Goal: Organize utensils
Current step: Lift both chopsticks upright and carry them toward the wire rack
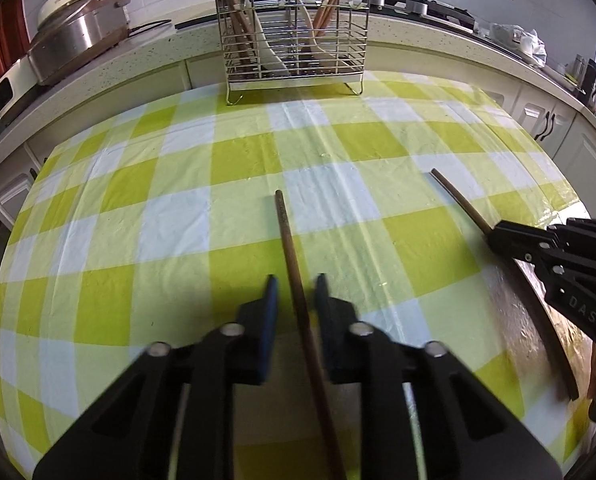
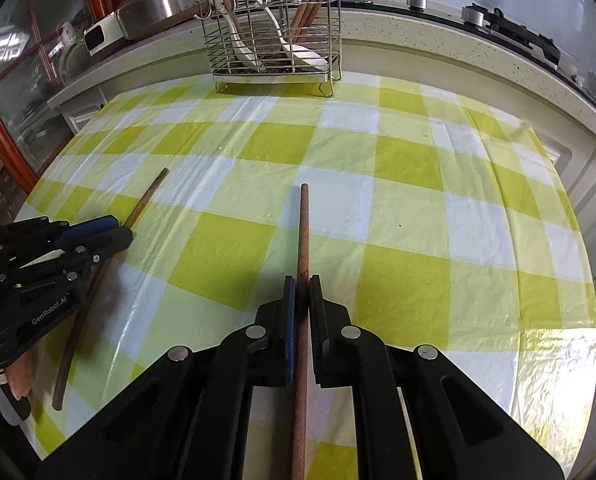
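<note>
Two brown chopsticks lie on the green-checked tablecloth (image 1: 138, 200). One chopstick (image 1: 288, 236) runs between the fingers of my left gripper (image 1: 296, 284), with a thin gap showing on each side, so the pads do not press it. Seen from the right wrist, that gripper (image 2: 120, 230) sits low over the same chopstick (image 2: 146, 198). My right gripper (image 2: 302, 280) is shut on the other chopstick (image 2: 304, 232), pads tight against it. It also shows at the right edge of the left wrist view, as right gripper (image 1: 492, 232) and chopstick (image 1: 456, 196). A wire utensil rack (image 1: 294, 40) (image 2: 274, 32) at the far table edge holds chopsticks and white spoons.
Behind the table runs a speckled counter (image 1: 438, 48) with a steel pot and cooker (image 1: 78, 28) at left and a stove (image 2: 510, 28) at right. White cabinets stand below it. A person's fingers (image 2: 14, 384) hold the left gripper's handle.
</note>
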The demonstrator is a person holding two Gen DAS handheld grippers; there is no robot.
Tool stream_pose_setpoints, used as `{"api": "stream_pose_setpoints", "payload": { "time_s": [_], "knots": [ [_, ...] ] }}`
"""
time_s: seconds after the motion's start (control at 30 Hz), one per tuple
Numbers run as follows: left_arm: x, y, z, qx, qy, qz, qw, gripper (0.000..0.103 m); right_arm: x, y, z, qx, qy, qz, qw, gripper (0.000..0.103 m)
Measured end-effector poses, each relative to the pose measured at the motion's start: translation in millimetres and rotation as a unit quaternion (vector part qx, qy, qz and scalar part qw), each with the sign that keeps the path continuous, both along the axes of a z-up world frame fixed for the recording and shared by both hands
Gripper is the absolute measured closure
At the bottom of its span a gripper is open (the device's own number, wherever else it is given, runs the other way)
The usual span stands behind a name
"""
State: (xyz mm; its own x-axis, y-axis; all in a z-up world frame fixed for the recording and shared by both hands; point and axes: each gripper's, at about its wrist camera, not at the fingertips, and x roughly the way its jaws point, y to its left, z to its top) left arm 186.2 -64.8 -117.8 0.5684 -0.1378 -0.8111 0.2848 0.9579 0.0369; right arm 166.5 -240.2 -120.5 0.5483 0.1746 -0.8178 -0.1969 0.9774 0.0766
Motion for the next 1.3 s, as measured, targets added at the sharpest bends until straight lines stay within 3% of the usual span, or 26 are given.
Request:
{"api": "stream_pose_setpoints", "payload": {
  "time_s": [0.03,0.33,0.47,0.67,1.3],
  "knots": [
    [0,0,0,0.001,0.001,-0.002,1.0000,0.095,1,3,0,-0.010,0.000,0.004,1.000,0.094],
    [3,5,0,-0.016,0.010,-0.016,0.9997,0.098,4,12,-1,-0.054,-0.010,0.021,0.998,0.095],
    [4,8,3,-0.025,0.013,-0.011,0.9996,0.098,2,5,2,-0.016,-0.011,0.015,1.000,0.095],
    [-3,11,31,-0.045,-0.022,-0.012,0.9987,0.098,-4,-1,29,0.031,-0.046,0.010,0.998,0.095],
    [-32,22,113,-0.072,-0.117,-0.014,0.9904,0.098,-28,-9,111,0.079,-0.179,0.001,0.981,0.095]
  ]
}}
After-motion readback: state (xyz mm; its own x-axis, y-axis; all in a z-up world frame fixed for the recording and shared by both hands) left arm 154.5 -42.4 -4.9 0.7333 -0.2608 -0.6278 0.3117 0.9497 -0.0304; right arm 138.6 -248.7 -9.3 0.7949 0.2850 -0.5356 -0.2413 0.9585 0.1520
